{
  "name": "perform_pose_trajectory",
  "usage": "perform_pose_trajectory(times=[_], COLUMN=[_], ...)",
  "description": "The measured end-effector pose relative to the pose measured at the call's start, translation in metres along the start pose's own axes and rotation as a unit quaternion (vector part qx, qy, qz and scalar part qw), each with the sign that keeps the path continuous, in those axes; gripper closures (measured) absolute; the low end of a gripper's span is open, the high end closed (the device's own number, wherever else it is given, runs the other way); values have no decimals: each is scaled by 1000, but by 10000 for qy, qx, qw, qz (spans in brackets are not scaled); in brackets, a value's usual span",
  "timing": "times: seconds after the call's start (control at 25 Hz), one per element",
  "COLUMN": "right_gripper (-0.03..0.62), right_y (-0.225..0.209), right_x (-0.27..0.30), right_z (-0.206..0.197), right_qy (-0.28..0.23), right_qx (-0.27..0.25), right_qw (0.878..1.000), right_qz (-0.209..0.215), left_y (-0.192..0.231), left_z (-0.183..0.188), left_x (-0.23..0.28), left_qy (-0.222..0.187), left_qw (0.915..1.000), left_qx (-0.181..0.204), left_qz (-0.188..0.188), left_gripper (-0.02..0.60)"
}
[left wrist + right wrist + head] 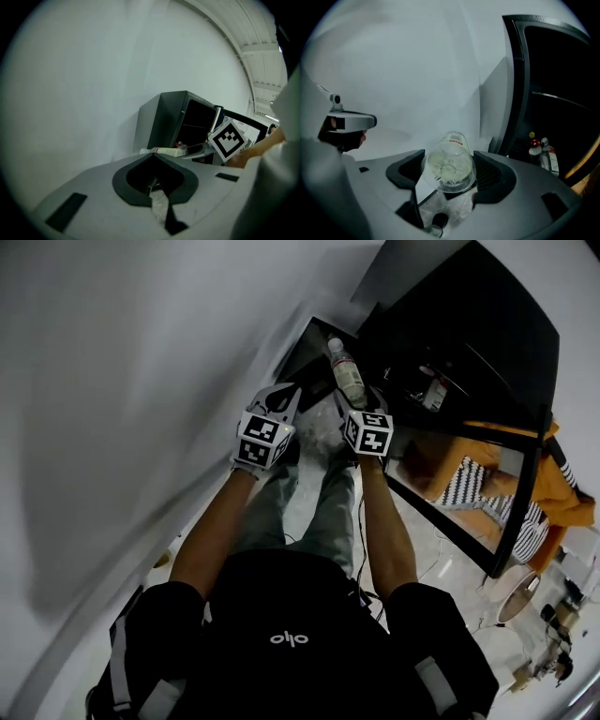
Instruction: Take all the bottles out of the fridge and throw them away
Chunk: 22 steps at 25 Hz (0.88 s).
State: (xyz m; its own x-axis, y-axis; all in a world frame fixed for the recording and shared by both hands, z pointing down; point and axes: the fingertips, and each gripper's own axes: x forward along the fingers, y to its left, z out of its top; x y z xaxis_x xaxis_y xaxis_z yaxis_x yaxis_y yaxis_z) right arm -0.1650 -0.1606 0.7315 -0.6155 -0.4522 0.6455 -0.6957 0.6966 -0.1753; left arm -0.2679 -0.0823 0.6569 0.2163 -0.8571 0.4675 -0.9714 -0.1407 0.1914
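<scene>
A clear plastic bottle [345, 371] with a pale label sticks out ahead of my right gripper [353, 397], which is shut on it. In the right gripper view the bottle's base [450, 168] faces the camera between the two dark pads. My left gripper [287, 397] is beside it on the left, shut with nothing in it; its jaws [153, 157] meet at the tip. The black fridge [187, 119] stands open against the white wall. More small bottles [543, 152] with red caps stand low inside it. From the left gripper view the held bottle [164, 151] lies level in front of the fridge.
The fridge's glass door [511, 493] hangs open to the right. Orange and striped cloth [487, 479] shows behind it. Cables [441, 554] trail over the pale floor, and small clutter [553, 615] sits at the lower right. A white wall [141, 381] fills the left.
</scene>
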Motion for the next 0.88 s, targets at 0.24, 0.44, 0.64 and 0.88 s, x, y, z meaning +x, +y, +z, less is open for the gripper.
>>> perform_pose_trajectory(times=[0.24,0.44,0.64,0.88], right_gripper=[261,261,260,260], right_y=[-5,-15,-32,-52], right_x=[41,74,121,203], right_z=[-66,-117,-157,-207], right_qy=[499,832,1036,1260], right_qx=[51,80,140,213], right_qw=[9987,9962,9940,9913], right_qz=[124,233,330,329], left_y=[17,24,34,65], left_z=[-55,-90,-117,-164], left_x=[29,62,100,151], left_qy=[231,333,354,337], left_qw=[9992,9984,9978,9968], left_qx=[-331,-462,-558,-726], left_qz=[57,50,3,24], left_gripper=[575,575,575,575])
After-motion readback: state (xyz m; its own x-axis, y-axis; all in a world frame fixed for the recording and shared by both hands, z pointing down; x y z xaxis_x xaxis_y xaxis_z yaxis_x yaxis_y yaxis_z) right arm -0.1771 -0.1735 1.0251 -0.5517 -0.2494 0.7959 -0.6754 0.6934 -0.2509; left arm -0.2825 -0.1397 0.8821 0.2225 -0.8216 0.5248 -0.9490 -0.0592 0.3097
